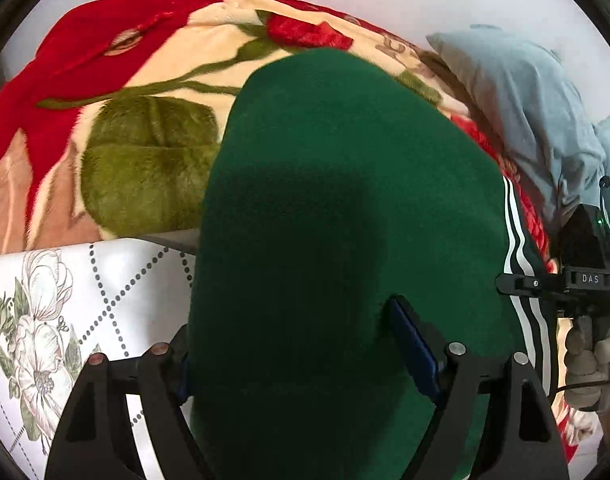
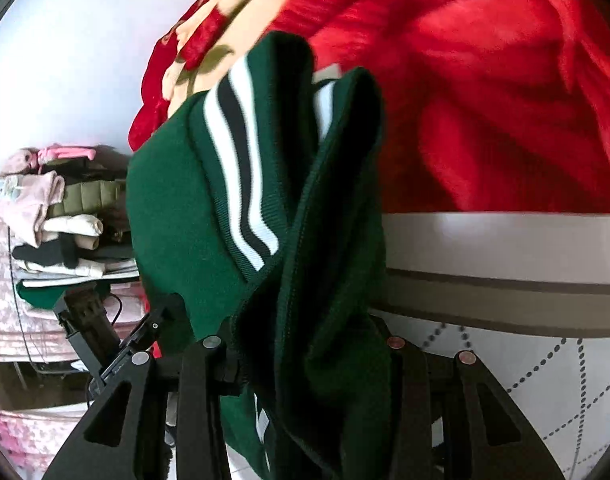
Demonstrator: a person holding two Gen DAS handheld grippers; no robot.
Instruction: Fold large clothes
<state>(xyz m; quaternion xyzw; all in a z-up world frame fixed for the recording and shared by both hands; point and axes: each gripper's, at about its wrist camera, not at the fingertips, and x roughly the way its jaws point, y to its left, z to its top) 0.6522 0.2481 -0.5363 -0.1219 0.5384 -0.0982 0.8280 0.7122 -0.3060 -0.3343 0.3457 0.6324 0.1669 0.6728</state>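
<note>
Both hands have hold of one dark green garment (image 1: 345, 208), a knitted piece with black and white stripes (image 2: 241, 184) along its ribbed edge. It hangs up off the bed, stretched and bunched between the two tools, above a plush red and cream blanket (image 1: 117, 92) printed with big roses and green leaves.

The left gripper (image 1: 305, 364) has a wide fold of the green cloth filling the gap between its fingers (image 1: 413, 344); they stand well apart, pressed against the thick bundle on both sides, and one blue pad shows against the fabric. The cloth spreads out in front of that camera and hides most of the blanket beyond it.

The right gripper (image 2: 305, 360) is about half closed, and its fingers pinch a gathered wad of the same garment, the striped cuff or hem draping just above them.

Below the left gripper lies a white quilted cover (image 1: 77, 300) with a flower print and dotted diamond lines, at the bed's edge. From the left wrist I can see the person's gloved hand (image 1: 593, 364) gripping the handle of the other tool. A pale blue garment (image 1: 525, 112) lies at the far right on the blanket. Off to the left of the right wrist view, a stack of folded clothes (image 2: 61, 216) sits on a pink patterned cover.
</note>
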